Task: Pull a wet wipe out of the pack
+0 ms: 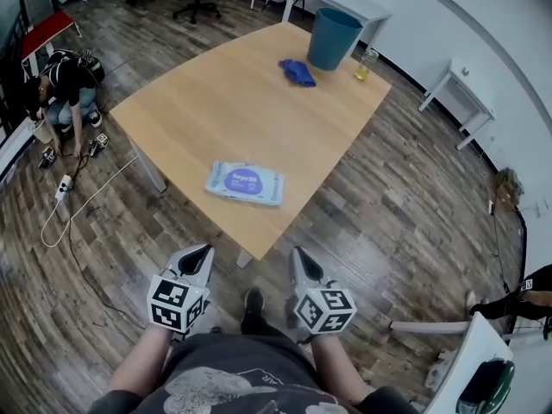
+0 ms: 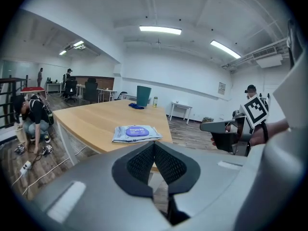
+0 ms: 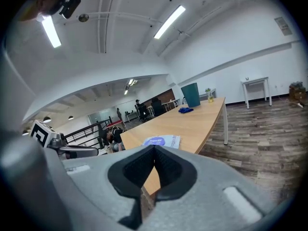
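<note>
Wooden table carries wipe pack near its edge.

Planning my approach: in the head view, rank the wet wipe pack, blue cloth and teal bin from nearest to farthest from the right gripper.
From the right gripper:
1. wet wipe pack, near edge of the table
2. blue cloth, far side
3. teal bin, far corner, behind the cloth

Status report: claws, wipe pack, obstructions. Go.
Left claw and right claw shut, empty, short of the table. Wipe pack flat near its front edge, untouched. Blue cloth and teal bin at the far end, out of the way.
</note>
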Available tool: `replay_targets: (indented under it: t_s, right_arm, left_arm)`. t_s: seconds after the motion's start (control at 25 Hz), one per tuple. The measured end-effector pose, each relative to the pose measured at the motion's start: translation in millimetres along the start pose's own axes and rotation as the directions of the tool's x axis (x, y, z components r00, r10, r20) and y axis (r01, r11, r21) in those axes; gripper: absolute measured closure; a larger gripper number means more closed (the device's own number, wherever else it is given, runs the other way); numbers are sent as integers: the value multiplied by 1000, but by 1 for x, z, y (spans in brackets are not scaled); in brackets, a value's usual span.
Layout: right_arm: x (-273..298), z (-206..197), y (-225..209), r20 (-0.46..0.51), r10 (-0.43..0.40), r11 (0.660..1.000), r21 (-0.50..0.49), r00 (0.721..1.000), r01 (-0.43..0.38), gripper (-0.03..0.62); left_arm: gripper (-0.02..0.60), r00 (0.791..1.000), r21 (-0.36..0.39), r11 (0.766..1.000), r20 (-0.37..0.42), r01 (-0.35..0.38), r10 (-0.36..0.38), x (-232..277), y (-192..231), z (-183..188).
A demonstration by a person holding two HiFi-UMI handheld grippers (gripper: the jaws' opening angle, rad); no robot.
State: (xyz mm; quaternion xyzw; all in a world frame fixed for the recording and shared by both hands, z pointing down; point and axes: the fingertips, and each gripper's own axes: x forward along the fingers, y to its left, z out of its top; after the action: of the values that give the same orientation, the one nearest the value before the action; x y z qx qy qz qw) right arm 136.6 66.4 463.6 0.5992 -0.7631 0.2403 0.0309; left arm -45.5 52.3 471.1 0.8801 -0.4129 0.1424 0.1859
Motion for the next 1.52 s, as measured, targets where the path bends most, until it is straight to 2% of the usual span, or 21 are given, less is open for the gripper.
replay_targets:
  t_s: [0.24,0.48,0.8,1.0,1.28,1.52]
  right_arm:
    - [27,22,-37,-11,27,1000,-7,1000,-27,603]
    - [48,33,-56,-26,70,997,-15,997,-70,603]
    - [67,36,-73,-68,123,992,-33,990,-126,603]
    - [80,41,-71,-77,143,988,-44,987,-146,603]
    - [104,36,-54,-112,156,983,-80,981,-166,602]
    - [133,41,-39,-122,146,980,-117,982,-160,602]
  left_arm:
    - [563,999,7,999,-19,-36,36,35,-1,11]
    - [563,995,5,996,-33,-93,93,55,6,16]
    - [563,984,-18,984,-13,-179,178,75,17,27]
    - [563,980,-8,980,-24,-200,200,78,26,32]
    - [563,983,-20,985,-67,-172,170,103,51,30]
    - [563,980,48,993,-161,-109,115,136,78,23]
